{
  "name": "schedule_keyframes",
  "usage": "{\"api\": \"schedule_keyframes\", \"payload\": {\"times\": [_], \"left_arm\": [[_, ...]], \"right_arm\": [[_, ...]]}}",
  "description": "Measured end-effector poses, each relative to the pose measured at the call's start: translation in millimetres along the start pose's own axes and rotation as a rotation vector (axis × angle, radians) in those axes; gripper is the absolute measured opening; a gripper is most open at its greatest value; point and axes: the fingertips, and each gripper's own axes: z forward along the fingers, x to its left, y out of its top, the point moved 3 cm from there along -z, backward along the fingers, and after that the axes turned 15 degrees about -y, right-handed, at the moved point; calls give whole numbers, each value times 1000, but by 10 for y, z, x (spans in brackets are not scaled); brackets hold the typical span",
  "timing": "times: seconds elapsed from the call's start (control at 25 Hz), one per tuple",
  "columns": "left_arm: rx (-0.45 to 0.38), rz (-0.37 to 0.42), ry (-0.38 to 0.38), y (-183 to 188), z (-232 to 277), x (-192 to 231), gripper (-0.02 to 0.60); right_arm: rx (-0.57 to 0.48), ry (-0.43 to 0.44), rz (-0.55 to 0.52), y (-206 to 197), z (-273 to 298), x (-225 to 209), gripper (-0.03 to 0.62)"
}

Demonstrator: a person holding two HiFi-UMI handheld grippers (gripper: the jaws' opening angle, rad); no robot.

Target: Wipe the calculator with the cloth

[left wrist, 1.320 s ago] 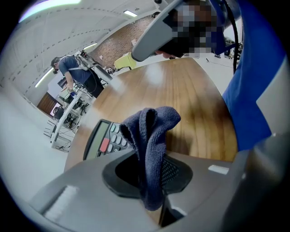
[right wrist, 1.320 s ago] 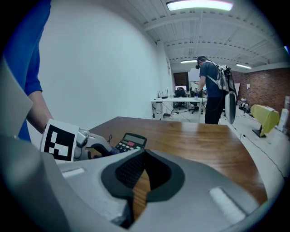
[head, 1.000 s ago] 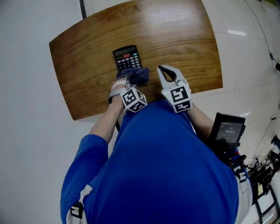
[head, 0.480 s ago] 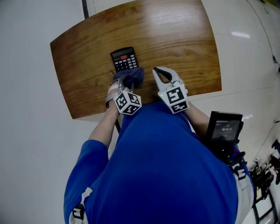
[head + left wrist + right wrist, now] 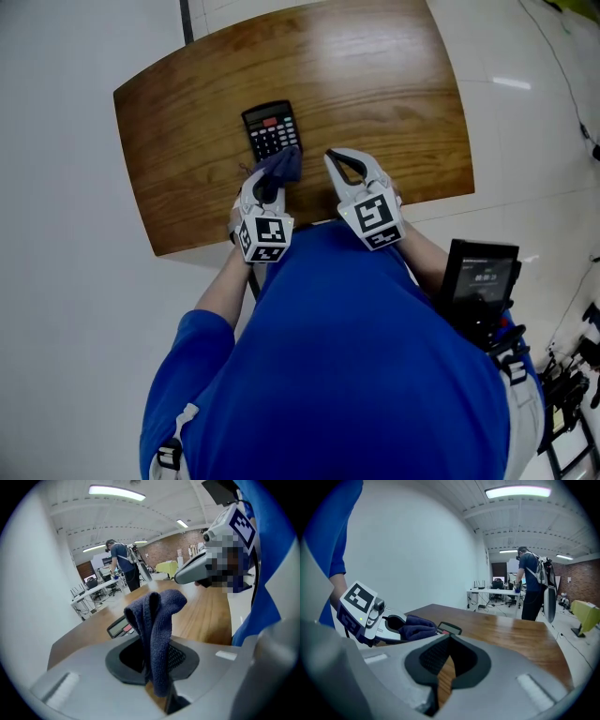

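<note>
Left gripper (image 5: 263,184) clamps cloth (image 5: 283,166) at calculator's (image 5: 271,129) 6 o'clock edge; right gripper (image 5: 331,156) closed, empty, at 4 o'clock

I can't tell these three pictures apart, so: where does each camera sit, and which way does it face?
Head view: on the person's head, facing steeply down at the table, calculator, left gripper and right gripper; the blue shirt shows.
Left gripper view: on the left gripper, facing along its jaws, shut on the cloth, across the table; shirt at right.
Right gripper view: on the right gripper, facing along its shut, empty jaws; shirt and left gripper at left.
All three share the calculator and cloth.
</note>
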Motion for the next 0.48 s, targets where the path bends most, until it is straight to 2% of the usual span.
{"api": "schedule_keyframes", "payload": {"times": [0.16, 0.32, 0.48], "left_arm": [[-80, -69, 3, 108, -49, -7, 62], [-117, -152, -3, 89, -93, -46, 63], [-174, -155, -12, 277, 80, 88, 62]], "right_arm": [[-6, -10, 23, 44, -22, -21, 2], [21, -7, 26, -20, -48, 20, 2], [5, -51, 5, 21, 25, -210, 2]]}}
